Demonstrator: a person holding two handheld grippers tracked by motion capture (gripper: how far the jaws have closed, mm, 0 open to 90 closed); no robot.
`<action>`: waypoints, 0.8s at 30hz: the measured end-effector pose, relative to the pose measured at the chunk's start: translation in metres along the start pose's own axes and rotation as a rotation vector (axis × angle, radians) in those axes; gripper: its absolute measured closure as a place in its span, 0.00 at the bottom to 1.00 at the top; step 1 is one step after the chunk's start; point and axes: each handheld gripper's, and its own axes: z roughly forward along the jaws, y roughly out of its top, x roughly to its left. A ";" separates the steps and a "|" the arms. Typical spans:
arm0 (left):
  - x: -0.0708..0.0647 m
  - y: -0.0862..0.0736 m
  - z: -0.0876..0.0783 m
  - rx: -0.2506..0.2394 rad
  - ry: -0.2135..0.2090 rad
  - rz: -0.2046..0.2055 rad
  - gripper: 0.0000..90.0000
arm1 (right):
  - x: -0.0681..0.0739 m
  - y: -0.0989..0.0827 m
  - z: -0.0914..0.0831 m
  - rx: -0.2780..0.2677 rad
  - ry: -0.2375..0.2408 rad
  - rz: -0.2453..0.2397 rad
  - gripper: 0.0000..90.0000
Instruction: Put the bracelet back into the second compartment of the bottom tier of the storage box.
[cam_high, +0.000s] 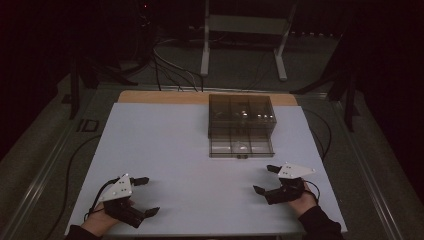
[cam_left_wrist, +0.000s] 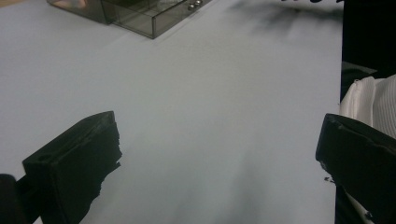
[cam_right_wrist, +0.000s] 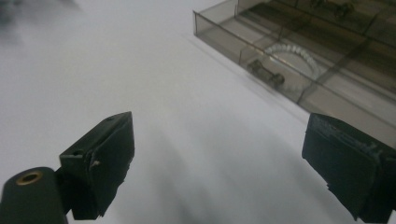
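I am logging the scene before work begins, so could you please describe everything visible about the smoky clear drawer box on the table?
The drawer box looks like smoke-tinted transparent plastic, a low rectangular organiser standing upright at the far middle of the white table. Its lower drawer is pulled out toward the person, with a small dark handle at the front. Dividers split the drawer into compartments; the middle one holds a white beaded ring. Neither claw touches the box; both rest open near the table's near edge.
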 end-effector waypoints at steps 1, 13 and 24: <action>0.000 0.000 0.000 0.000 0.000 -0.001 0.00 | 0.000 0.000 0.000 0.000 0.000 0.000 0.10; 0.000 0.000 0.000 0.000 -0.002 0.005 0.00 | 0.002 -0.003 0.004 0.025 0.013 -0.012 0.10; -0.002 0.000 -0.002 -0.003 -0.001 0.009 0.00 | 0.003 -0.002 0.005 0.025 0.024 -0.015 0.10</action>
